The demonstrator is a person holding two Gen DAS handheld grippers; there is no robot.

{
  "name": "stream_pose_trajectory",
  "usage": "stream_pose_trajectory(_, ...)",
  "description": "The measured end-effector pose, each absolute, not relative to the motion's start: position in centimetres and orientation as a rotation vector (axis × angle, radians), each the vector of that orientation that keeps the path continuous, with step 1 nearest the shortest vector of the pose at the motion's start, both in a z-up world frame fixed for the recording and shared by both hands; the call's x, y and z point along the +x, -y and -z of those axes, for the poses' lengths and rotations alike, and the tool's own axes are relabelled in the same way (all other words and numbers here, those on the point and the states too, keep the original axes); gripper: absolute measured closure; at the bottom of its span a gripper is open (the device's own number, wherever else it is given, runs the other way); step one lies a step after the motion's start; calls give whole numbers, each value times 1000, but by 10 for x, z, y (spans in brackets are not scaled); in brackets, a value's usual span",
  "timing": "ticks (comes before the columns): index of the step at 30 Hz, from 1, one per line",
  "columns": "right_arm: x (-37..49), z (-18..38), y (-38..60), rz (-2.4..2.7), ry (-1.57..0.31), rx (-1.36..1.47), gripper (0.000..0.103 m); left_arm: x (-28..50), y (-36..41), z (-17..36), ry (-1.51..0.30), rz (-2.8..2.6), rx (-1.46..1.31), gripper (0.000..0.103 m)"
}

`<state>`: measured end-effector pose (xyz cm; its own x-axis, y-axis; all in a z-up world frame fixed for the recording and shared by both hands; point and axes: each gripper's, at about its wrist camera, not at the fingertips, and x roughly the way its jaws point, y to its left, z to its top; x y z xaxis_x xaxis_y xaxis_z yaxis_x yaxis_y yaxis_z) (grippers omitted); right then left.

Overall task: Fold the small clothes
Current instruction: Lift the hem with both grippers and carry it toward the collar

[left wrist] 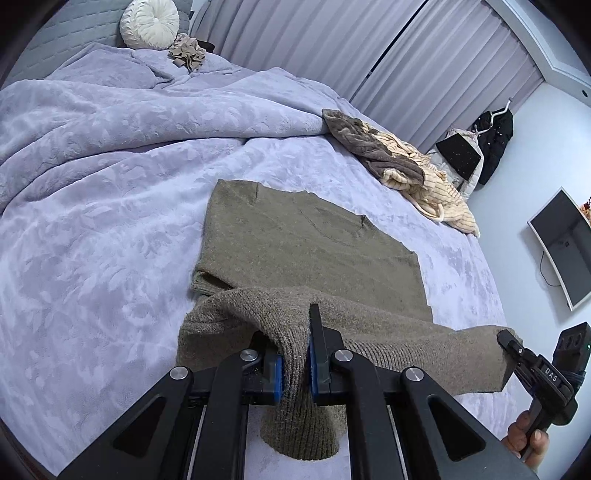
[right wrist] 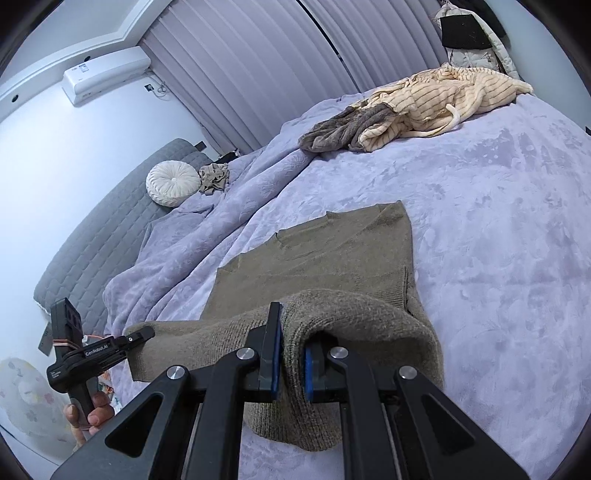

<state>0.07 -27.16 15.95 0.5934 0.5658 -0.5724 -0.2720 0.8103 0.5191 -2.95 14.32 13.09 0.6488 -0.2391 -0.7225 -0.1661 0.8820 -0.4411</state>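
An olive-brown knit sweater (left wrist: 310, 251) lies flat on the lavender bedspread (left wrist: 110, 221), its near hem lifted off the bed. My left gripper (left wrist: 295, 365) is shut on the hem's left corner; the knit bunches between its blue pads. My right gripper (right wrist: 291, 369) is shut on the hem's right corner of the sweater (right wrist: 325, 258). Each gripper shows in the other view: the right one (left wrist: 517, 343) at the far right, the left one (right wrist: 144, 334) at the far left. The hem hangs stretched between them.
A cream striped garment (right wrist: 443, 99) and a grey-brown one (right wrist: 340, 133) lie heaped at the bed's far edge. A round white cushion (left wrist: 149, 22) and a small beige garment (left wrist: 186, 53) lie by the grey headboard. A television (left wrist: 565, 243) hangs on the wall.
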Motion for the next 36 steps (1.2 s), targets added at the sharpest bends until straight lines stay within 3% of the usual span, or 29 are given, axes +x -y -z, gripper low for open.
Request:
stream_pose_trajectory(25, 51, -160, 252, -420, -853, 314, 93, 17, -137, -132, -936, -4, -443, 92)
stream_pose_trajectory(36, 57, -186, 244, -421, -809, 291, 93, 28, -142, -161, -916, -1, -431, 92)
